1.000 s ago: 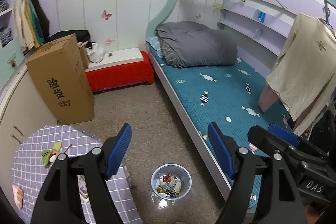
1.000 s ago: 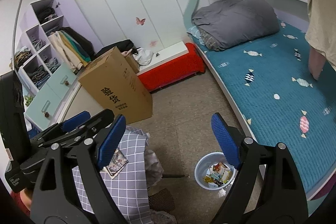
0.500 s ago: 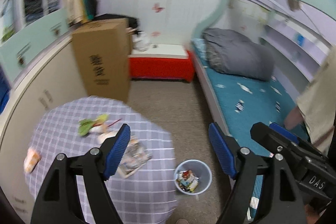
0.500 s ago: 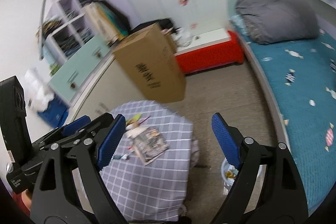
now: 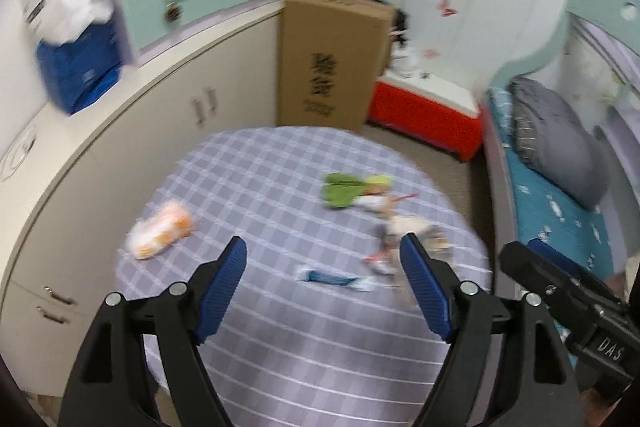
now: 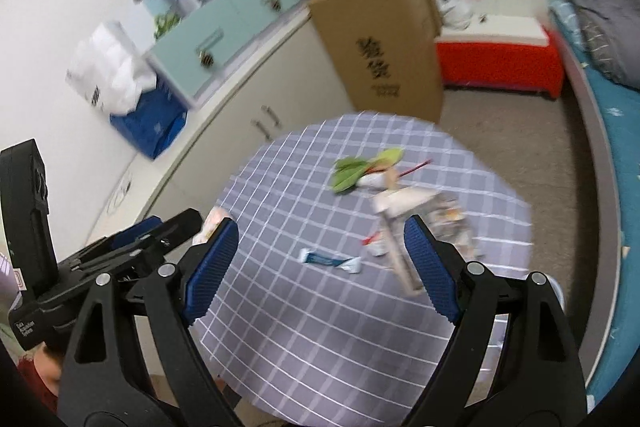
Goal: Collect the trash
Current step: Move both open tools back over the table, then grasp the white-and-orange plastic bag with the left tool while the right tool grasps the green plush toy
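Trash lies spread over a round table (image 5: pixel 280 347) with a purple checked cloth, and both grippers are above it with nothing in them. Going from left to right in the left wrist view, a blue bag (image 5: pixel 80 67) sits on the cream cupboard (image 5: pixel 132 131) by the wall, and a white and orange wrapper (image 5: pixel 160 229) lies alone on the left part of the table. The left gripper (image 5: pixel 323 267) has its blue fingers (image 5: pixel 224 283) spread wide apart above the cloth. Between them lies a small blue and white tube (image 5: pixel 334 278). Farther back are some green leaves (image 5: pixel 348 189), touching a small heap of paper scraps (image 5: pixel 408 231) on the right side of the table. A tall brown box (image 5: pixel 328 59) stands on the floor behind the table, and a red bench (image 5: pixel 428 115) is beside it. A bed (image 5: pixel 560 203) with a gray blanket (image 5: pixel 560 147) fills the far right. In the right wrist view, the right gripper (image 6: pixel 322 259) also has its fingers (image 6: pixel 430 267) wide apart, with the tube (image 6: pixel 330 261) between them. A flat wooden stick (image 6: pixel 396 251) lies near the right finger. The pictures are blurry, so the scraps are hard to make out.
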A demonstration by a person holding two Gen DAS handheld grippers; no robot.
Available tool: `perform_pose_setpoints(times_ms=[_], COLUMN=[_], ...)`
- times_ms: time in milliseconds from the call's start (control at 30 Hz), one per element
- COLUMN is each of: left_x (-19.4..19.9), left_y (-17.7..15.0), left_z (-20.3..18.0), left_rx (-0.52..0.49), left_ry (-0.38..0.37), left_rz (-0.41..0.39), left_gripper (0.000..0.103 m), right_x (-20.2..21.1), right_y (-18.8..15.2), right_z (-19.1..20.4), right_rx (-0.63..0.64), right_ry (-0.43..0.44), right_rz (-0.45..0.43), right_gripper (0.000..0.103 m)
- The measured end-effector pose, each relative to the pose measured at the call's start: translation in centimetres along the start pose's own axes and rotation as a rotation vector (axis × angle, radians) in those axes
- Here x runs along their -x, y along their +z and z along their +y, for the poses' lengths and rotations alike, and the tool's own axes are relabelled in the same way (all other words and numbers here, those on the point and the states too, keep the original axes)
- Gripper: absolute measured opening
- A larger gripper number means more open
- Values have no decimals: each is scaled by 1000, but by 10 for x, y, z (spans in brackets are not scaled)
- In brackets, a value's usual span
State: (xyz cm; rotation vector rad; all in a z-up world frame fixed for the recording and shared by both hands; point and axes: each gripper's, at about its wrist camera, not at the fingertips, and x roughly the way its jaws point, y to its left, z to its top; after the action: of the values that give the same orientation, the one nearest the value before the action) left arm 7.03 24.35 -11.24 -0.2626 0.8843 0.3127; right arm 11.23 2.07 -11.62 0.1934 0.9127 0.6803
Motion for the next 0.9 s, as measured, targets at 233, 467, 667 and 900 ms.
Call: perform_pose_setpoints(times_ms=[233, 467, 667, 900], left_x=[-57, -117, -173, -213], left_y=[10, 11, 3, -1], left_z=[108, 170, 179, 162], left_rx=[13, -54, -189, -348], left_ry=[99, 130, 140, 128], left_rz=[87, 170, 256, 327], left_gripper=[78, 78, 78, 59], right_x=[-90, -159, -188, -200], right_y=[-1, -7, -5, 12], right_z=[48, 61, 49, 24], right_rx=[-3, -58, -111, -163], right_ry=[-7, -57, -123, -221], right_rz=[92, 151, 160, 122], right_gripper=[83, 83, 83, 83])
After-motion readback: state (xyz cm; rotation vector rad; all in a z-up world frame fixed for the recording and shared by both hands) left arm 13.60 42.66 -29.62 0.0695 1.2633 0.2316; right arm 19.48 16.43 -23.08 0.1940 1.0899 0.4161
